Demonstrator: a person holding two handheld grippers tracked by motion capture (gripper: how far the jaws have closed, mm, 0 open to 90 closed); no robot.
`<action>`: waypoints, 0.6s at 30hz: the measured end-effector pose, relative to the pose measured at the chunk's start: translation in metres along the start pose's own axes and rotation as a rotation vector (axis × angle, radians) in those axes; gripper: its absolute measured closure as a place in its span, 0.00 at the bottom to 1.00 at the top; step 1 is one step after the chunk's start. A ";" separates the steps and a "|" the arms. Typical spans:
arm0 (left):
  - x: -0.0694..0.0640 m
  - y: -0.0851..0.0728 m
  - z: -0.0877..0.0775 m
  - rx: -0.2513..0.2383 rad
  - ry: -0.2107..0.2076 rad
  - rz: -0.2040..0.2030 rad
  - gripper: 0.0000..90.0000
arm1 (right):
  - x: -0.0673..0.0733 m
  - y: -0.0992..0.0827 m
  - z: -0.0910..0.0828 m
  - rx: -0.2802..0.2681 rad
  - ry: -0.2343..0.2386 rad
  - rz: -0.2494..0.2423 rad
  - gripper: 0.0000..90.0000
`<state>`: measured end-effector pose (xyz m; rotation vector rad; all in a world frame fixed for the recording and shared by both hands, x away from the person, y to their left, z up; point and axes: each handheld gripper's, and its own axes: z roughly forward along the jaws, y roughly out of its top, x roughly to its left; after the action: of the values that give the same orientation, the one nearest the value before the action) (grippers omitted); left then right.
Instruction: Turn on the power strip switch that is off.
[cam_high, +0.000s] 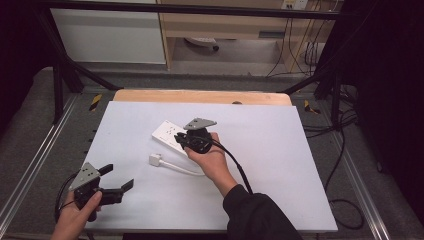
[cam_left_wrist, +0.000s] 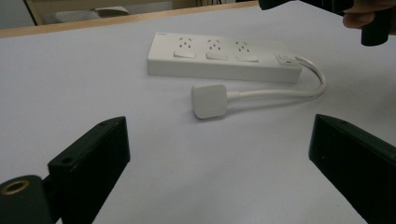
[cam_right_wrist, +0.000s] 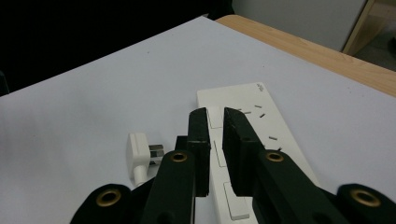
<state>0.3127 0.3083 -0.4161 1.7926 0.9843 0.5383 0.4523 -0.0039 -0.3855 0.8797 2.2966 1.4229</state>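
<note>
A white power strip (cam_high: 169, 134) (cam_left_wrist: 219, 60) (cam_right_wrist: 266, 126) with three sockets lies flat in the middle of the white table. Its white cord (cam_high: 181, 169) (cam_left_wrist: 280, 93) curls back to a white plug (cam_high: 154, 159) (cam_left_wrist: 209, 100) (cam_right_wrist: 139, 151) lying loose beside the strip. My right gripper (cam_high: 184, 141) (cam_right_wrist: 215, 116) hovers right over the strip's switch row, its jaws almost together with a narrow slit and nothing held between them. My left gripper (cam_high: 119, 176) (cam_left_wrist: 219, 126) sits near the table's front left corner, wide open and pointed at the plug from a distance.
The white table top (cam_high: 270, 165) rests on a wooden board (cam_high: 200, 96) that shows along the far edge. Black frame bars and loose cables (cam_high: 345, 150) run along the floor to the right. A wooden cabinet stands behind the table.
</note>
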 end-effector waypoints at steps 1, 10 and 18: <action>0.000 0.000 0.000 0.000 0.000 0.000 0.06 | 0.000 -0.001 0.000 0.002 0.001 -0.003 0.92; 0.000 0.000 0.000 0.000 0.000 0.000 0.06 | -0.001 -0.008 0.003 0.006 -0.002 -0.003 0.97; 0.000 0.000 0.001 0.001 -0.001 0.000 0.06 | 0.000 -0.014 0.006 0.011 -0.003 -0.010 1.00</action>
<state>0.3129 0.3080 -0.4165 1.7943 0.9837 0.5369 0.4509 -0.0046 -0.4003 0.8720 2.3061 1.4052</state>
